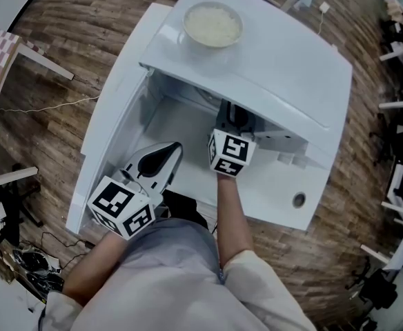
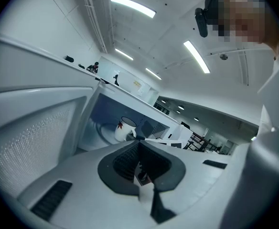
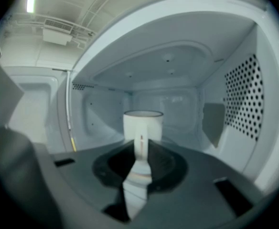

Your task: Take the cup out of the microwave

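A white cup (image 3: pixel 143 125) stands upright inside the open white microwave (image 1: pixel 284 54), its handle turned toward my right gripper (image 3: pixel 142 149). That gripper reaches into the cavity, and its jaws are closed on the handle, which fills the narrow gap between them. From above, the right gripper (image 1: pixel 230 119) disappears under the microwave's top, so the cup is hidden in the head view. My left gripper (image 1: pixel 170 150) hangs outside by the open door (image 1: pixel 112 116), jaws together and holding nothing. Past the left gripper (image 2: pixel 139 149), the cup (image 2: pixel 125 129) shows a small red mark.
A white bowl (image 1: pixel 212 25) of pale food sits on the microwave's top. The control panel with a round knob (image 1: pixel 299 199) lies right of the opening. Perforated cavity walls (image 3: pixel 244 99) close in around the cup. Wooden floor and furniture legs surround the microwave.
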Tool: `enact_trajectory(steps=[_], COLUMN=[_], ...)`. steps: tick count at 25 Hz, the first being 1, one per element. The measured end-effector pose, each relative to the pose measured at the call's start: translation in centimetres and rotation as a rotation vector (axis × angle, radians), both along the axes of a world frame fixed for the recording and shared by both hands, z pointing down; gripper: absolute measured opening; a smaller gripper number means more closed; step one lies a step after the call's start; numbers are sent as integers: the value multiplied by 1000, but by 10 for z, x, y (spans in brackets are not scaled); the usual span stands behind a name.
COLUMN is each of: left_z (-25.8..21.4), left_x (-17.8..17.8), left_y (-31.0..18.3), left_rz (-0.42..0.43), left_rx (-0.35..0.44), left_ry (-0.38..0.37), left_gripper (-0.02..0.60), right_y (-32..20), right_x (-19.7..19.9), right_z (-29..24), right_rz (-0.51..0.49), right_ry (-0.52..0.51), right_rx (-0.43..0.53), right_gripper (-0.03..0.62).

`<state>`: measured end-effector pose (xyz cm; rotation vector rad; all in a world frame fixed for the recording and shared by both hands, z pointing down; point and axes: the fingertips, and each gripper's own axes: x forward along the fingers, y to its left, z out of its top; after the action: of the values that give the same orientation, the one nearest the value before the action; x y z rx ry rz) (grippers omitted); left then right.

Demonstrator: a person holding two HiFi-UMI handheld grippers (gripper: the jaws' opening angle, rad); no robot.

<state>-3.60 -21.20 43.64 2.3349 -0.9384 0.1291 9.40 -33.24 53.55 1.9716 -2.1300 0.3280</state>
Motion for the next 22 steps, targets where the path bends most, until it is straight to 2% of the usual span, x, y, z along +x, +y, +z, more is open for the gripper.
enact_trajectory(steps=[22], left_z=[-4], left_x=[5], left_y=[4], left_rz=[-4], left_rx=[9], left_ry=[12], left_gripper=[9], right_y=[21], right_x=[3], right_z=[-23], right_rz=[-13], right_ry=[18], right_rx=[43], right_gripper=[71])
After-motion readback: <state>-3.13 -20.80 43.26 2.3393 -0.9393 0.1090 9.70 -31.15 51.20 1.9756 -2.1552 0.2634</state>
